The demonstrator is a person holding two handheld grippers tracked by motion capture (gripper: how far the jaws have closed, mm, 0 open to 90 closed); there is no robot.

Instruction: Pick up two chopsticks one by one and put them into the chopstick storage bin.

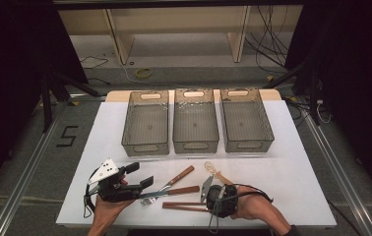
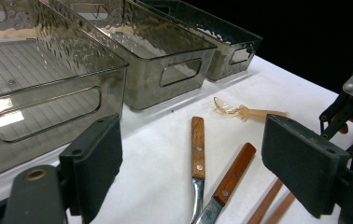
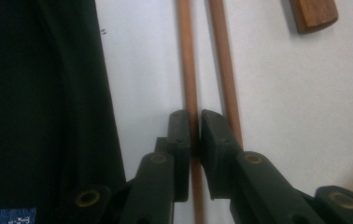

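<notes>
Right gripper (image 3: 194, 133) pinches 1 chopstick (image 3: 188, 70) just beside its twin (image 3: 225, 70): light, stiff, probably slick, so grip mid-shaft. Left gripper (image 2: 198, 172) is spread.

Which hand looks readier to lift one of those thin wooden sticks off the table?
The right. Its gripper already has its jaws closed on one chopstick, with the second chopstick lying just beside it. The left gripper is off to the side, jaws wide open and holding nothing.

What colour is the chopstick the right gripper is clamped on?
Reddish-brown wood, plain; the chopstick shows best in the right gripper view, between the right gripper pads.
</notes>
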